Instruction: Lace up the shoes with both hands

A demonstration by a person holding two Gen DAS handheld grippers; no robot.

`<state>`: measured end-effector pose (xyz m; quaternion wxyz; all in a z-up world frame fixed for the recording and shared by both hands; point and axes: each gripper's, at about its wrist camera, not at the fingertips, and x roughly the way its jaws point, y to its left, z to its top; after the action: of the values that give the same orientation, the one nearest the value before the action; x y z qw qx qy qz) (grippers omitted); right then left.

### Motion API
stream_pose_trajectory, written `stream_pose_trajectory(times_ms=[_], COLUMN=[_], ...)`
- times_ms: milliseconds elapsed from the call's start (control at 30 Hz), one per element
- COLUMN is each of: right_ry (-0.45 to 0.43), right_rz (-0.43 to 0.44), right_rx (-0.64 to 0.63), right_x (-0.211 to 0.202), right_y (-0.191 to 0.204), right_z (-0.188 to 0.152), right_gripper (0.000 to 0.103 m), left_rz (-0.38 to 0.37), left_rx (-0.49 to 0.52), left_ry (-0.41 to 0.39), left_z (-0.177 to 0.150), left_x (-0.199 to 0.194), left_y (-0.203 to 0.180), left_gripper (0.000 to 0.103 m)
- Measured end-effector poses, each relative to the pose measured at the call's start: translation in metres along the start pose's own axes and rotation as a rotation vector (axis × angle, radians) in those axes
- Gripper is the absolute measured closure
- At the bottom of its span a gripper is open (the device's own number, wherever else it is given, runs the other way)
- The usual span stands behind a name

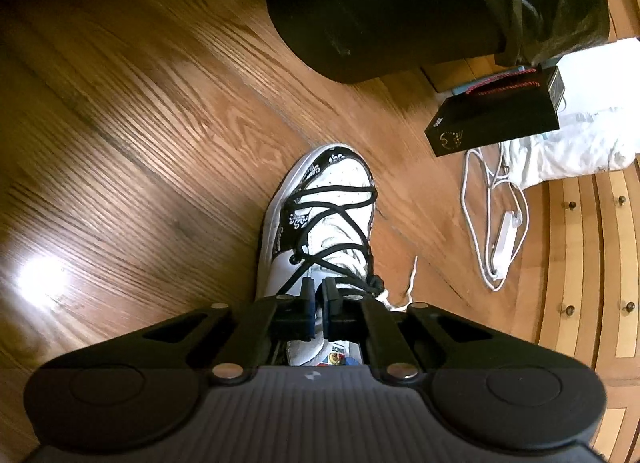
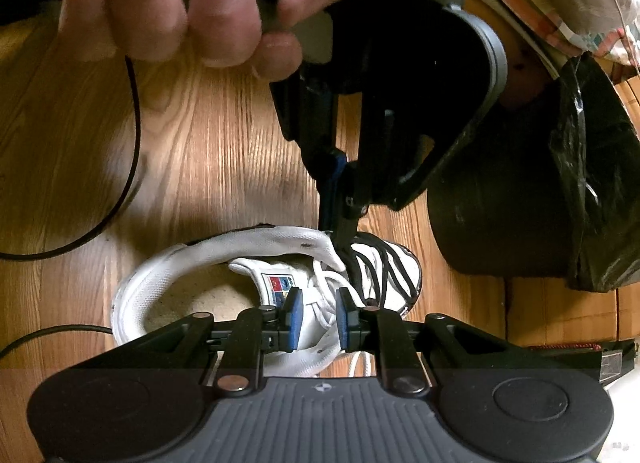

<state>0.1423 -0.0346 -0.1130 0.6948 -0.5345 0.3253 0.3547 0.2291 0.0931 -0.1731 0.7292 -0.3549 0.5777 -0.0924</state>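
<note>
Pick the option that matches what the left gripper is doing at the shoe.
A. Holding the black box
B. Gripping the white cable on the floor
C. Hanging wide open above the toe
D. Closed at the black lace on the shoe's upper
D: in the right wrist view the left gripper comes down with its fingers together at the black lace of the white shoe; the left wrist view agrees.

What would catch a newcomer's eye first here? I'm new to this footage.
The white shoe with black laces on the wood floor, centre frame. In the right wrist view, the left gripper comes down shut at the laces, a hand above it. The right gripper sits partly open around a white lace.
</note>
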Motion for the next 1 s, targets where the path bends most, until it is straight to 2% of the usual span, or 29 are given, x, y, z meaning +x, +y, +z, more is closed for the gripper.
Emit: stream_pose_trajectory(times_ms=[200, 400, 667, 833, 1000], right_ry=[0.006, 0.012, 0.014, 0.012, 0.016], right_rz=[-0.003, 0.004, 0.005, 0.006, 0.008], right_rx=[0.003, -0.006, -0.007, -0.009, -0.013], right_x=[0.001, 0.002, 0.001, 0.001, 0.002], right_y=[0.0, 0.0, 0.0, -0.001, 0.0], right_z=[-0.003, -0.004, -0.004, -0.002, -0.003], right_gripper=[0.084, 0.084, 0.084, 0.083, 0.083], left_rz=[0.031, -0.008, 0.001, 0.001, 0.053], left_rx=[0.066, -0.008, -0.008, 0.026, 0.051], left_ry=[0.001, 0.026, 0.003, -0.049, -0.027], left_z=[0.002, 0.005, 0.006, 0.014, 0.003], left_x=[-0.001, 0.001, -0.002, -0.015, -0.008], left_y=[-0.009, 0.0, -0.002, -0.007, -0.009], left_gripper=[0.1, 0.1, 0.099, 0.099, 0.096])
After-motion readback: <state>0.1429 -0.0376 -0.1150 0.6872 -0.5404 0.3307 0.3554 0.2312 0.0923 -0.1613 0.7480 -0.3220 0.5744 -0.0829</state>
